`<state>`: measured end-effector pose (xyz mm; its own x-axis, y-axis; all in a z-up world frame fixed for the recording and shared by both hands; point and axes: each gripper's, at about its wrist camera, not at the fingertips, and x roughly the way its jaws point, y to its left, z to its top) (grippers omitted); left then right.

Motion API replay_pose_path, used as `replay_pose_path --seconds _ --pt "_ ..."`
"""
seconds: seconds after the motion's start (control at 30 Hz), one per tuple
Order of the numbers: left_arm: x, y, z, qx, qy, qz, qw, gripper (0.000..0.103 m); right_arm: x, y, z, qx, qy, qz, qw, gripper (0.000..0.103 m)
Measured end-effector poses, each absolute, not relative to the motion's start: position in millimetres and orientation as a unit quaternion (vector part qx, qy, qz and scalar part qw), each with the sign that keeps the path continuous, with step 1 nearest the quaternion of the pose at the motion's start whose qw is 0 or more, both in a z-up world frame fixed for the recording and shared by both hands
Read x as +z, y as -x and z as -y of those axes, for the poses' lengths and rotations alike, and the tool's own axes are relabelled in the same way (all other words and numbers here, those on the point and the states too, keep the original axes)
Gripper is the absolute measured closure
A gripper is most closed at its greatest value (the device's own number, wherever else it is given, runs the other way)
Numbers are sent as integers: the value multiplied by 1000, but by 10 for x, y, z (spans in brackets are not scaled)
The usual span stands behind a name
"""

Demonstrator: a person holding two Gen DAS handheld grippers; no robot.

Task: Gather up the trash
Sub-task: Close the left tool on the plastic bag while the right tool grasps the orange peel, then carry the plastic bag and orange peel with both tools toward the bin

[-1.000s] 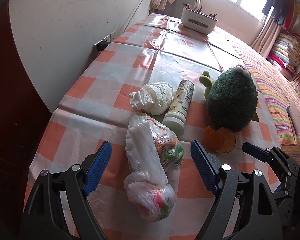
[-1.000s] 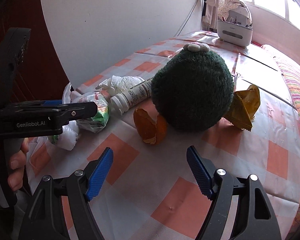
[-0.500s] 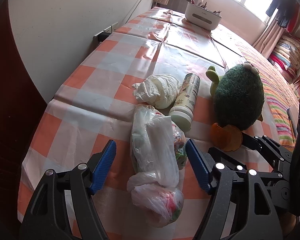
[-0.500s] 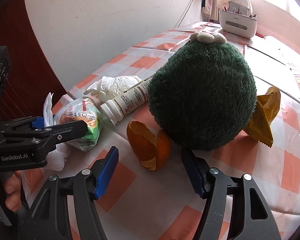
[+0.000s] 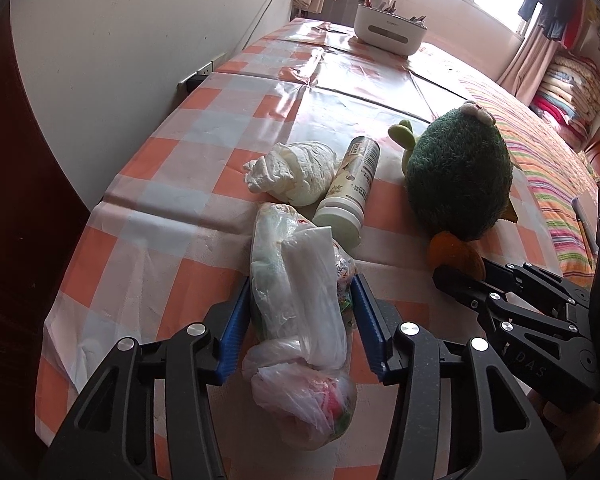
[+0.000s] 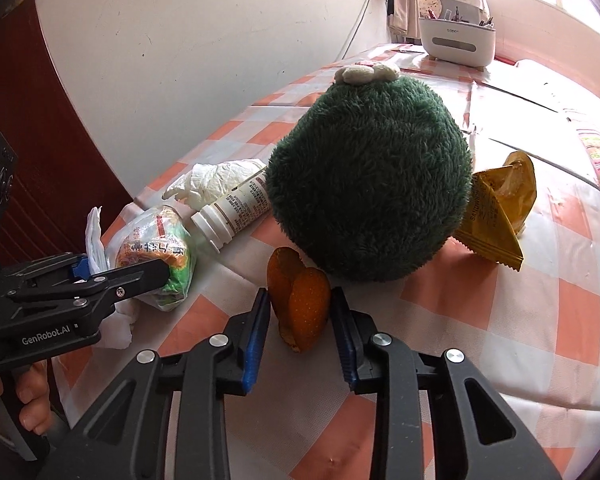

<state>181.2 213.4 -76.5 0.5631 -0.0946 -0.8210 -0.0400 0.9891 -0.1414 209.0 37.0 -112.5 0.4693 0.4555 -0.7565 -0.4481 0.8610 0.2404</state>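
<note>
A knotted clear plastic bag of trash (image 5: 296, 320) lies near the front edge of the orange-checked table (image 5: 172, 208). My left gripper (image 5: 302, 282) straddles it, its jaws closing, and both blue pads touch the bag's sides. An orange peel (image 6: 304, 304) stands against a green plush toy (image 6: 372, 184). My right gripper (image 6: 300, 291) is shut on the peel, one pad on each side. The right wrist view also shows the bag (image 6: 160, 248) and the left gripper's fingers (image 6: 140, 272).
Behind the bag lie a crumpled white tissue (image 5: 296, 176) and a white bottle (image 5: 348, 192) on its side. A yellow snack wrapper (image 6: 496, 216) leans behind the plush toy. A white organizer box (image 5: 390, 34) stands at the far end. A wall runs along the left.
Both grippers have narrowed. The left jaws came in onto the bag's sides. The right gripper moved forward to the orange peel and closed on it.
</note>
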Motion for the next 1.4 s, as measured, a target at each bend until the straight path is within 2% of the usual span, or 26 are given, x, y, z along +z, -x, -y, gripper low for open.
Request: replay_pose_path --seconds 1.4 --pt "-680 -1263 -1020 -134 13 -447 884 58 -948 -1083 806 217 -100 -417 877 73"
